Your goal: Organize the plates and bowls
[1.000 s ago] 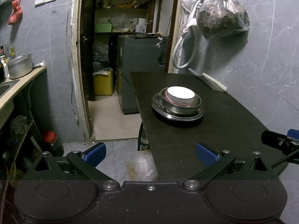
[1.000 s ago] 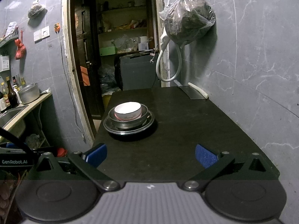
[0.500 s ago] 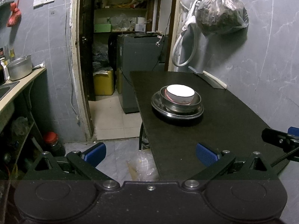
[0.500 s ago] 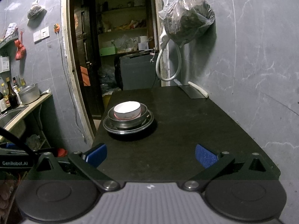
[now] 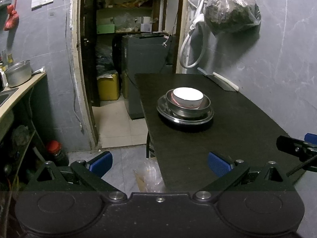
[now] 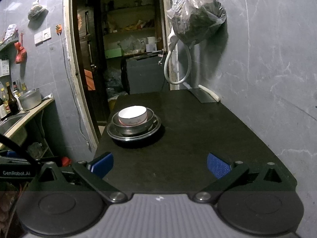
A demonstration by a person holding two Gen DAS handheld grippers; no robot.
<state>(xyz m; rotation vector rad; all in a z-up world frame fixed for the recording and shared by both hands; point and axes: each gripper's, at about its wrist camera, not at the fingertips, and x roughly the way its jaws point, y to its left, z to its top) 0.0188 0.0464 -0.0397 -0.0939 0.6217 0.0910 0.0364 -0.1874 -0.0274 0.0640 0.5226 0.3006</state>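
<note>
Black desk (image 5: 227, 138) against grey wall, white bowl (image 5: 187, 98) nested in steel bowl (image 5: 188, 111) on plate (image 5: 185, 119), cleaver (image 5: 218, 80) behind, both tools (image 5: 159, 161) (image 6: 159, 161) spread apart, empty

White bowl (image 6: 133, 115) nested in steel bowl (image 6: 136, 128), plate (image 6: 118, 133), black table (image 6: 198, 138)

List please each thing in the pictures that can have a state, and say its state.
left gripper: open, empty, short of the table's near end.
right gripper: open, empty, over the table's near end.
white bowl: upright, nested in the metal bowl.
metal bowl: upright, on the metal plate.
metal plate: flat on the table.
table: holds the stack and the cleaver.
cleaver: flat by the wall.
plastic bag: full, hanging.
</note>
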